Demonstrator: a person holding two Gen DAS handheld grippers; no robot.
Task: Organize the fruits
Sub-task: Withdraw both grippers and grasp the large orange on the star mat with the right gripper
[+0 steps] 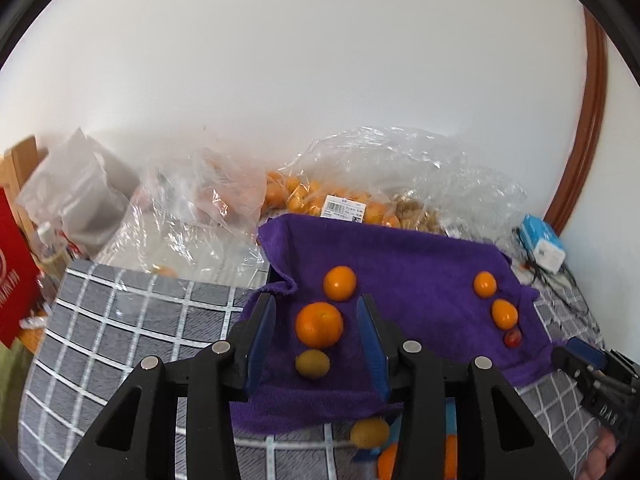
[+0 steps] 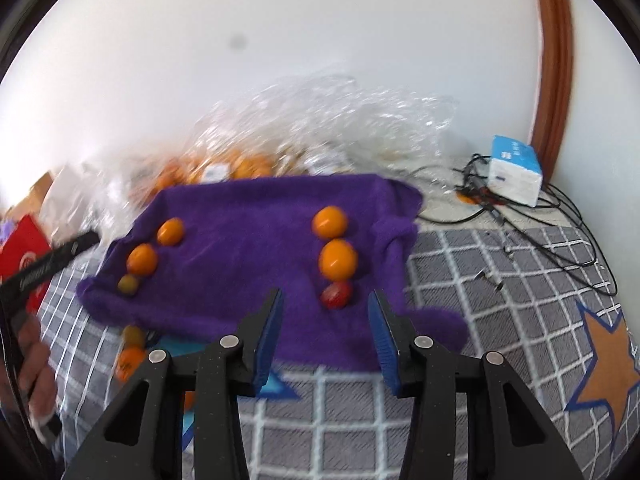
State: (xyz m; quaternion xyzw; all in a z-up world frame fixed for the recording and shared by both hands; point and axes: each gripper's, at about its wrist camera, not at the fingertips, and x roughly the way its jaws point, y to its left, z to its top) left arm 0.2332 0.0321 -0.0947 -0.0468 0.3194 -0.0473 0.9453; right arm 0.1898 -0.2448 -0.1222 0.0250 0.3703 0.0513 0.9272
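A purple towel [image 1: 400, 264] [image 2: 248, 248] lies on the grey checked cloth. On its left side stand two oranges [image 1: 319, 324] [image 1: 339, 282] and a yellow-green fruit [image 1: 312, 364] in a row. On its right side stand two oranges [image 1: 485, 284] [image 1: 504, 313] and a small red fruit [image 1: 513, 337] [image 2: 336, 295]. My left gripper [image 1: 316, 308] is open above the left row, its jaws on either side of the near orange. My right gripper [image 2: 326, 300] is open just short of the red fruit. Another yellow-green fruit [image 1: 369, 433] and oranges [image 2: 130, 362] lie off the towel's near edge.
Clear plastic bags with several oranges [image 1: 320, 200] sit against the white wall behind the towel. A blue and white box [image 2: 516, 170] with black cables [image 2: 560, 216] is at the back right. A red packet [image 1: 16, 272] stands at the left.
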